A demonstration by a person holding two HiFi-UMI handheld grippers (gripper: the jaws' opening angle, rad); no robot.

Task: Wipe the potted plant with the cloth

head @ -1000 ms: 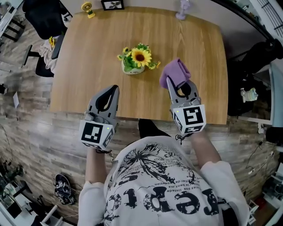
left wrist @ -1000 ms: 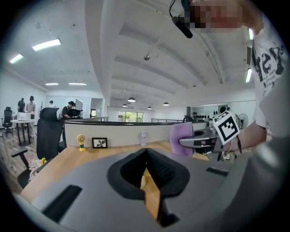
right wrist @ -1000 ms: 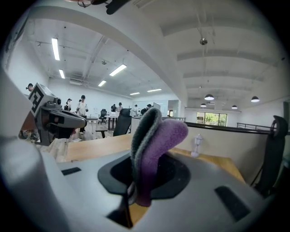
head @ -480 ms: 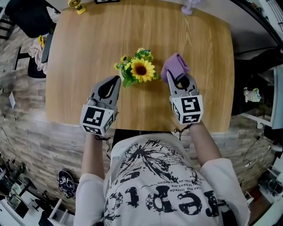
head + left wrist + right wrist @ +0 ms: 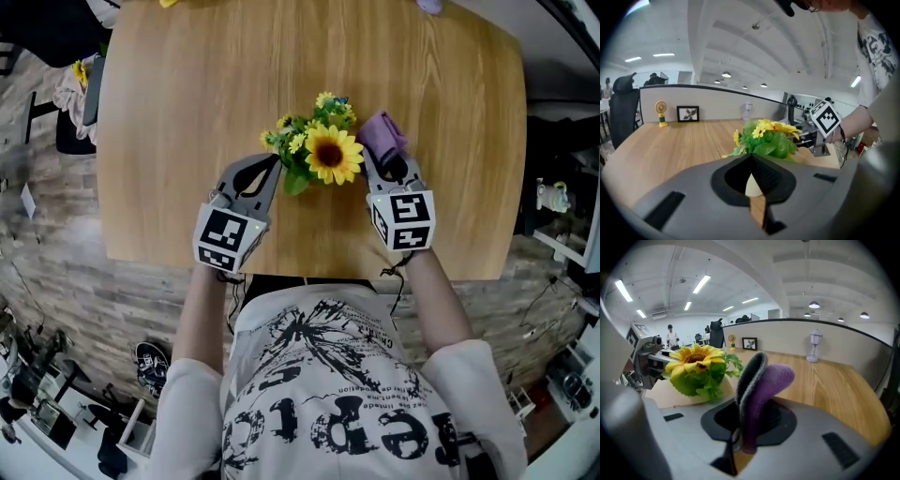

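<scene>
Two grippers flank the potted plant near the table's front edge.

The potted plant (image 5: 323, 150) (a big sunflower and smaller yellow blooms over green leaves, in a pale pot) stands on the wooden table (image 5: 178, 103), between the two tools. The left gripper (image 5: 273, 162) has its jaws pressed together with nothing in them. Its tip is just beside the leaves on the plant's left, and I cannot tell whether it touches them. The right gripper (image 5: 380, 159) is clamped on a folded purple cloth (image 5: 382, 133), which sticks up past the jaws, just beside the sunflower head on the plant's right. Along the table's far edge stand a small yellow fan (image 5: 660, 114) and a framed picture (image 5: 688, 113).
</scene>
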